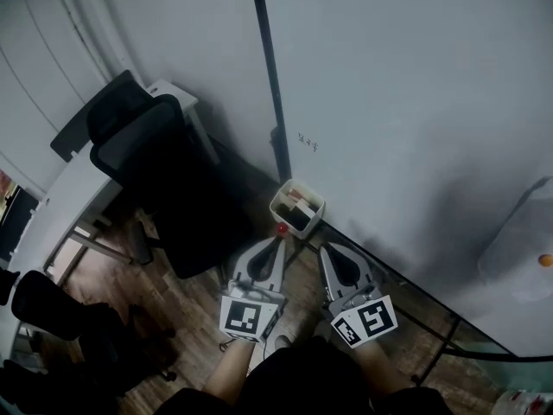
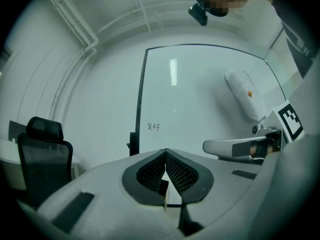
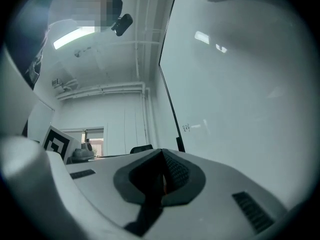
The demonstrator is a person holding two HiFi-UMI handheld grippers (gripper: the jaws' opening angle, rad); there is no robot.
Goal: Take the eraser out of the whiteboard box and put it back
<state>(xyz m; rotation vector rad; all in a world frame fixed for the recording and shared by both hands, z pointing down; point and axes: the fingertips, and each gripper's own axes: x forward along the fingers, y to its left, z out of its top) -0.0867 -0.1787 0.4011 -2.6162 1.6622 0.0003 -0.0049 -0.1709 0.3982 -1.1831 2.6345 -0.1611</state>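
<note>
My left claw is pressed shut, pads meeting at the tips with nothing between them; my right claw also has its jaws together, and I can make out nothing held there beyond a faint reddish sliver I cannot name. Both claws point about level, towards the foot of the whiteboard.

The whiteboard box hangs at the board's lower edge, beside its dark upright frame; in the head view it sits just ahead of the two claws and between the lines they point along. A dark block lies in the nearer part of the box, and I take that for the eraser; a paler thing lies behind it, too small to name. So the eraser lies in the box; that fits equally an eraser waiting to be lifted out and one set back in.

The relation that counts: the box mouth is ahead of my tips, slightly right of the left claw's line and slightly left of the right claw's; the left tip looks a little nearer. The dark block's long axis seems to follow the board's edge, though I cannot be sure. A small red thing sits just beyond the left tip, and I cannot tell whether they touch. Neither gripper view shows the box.
</note>
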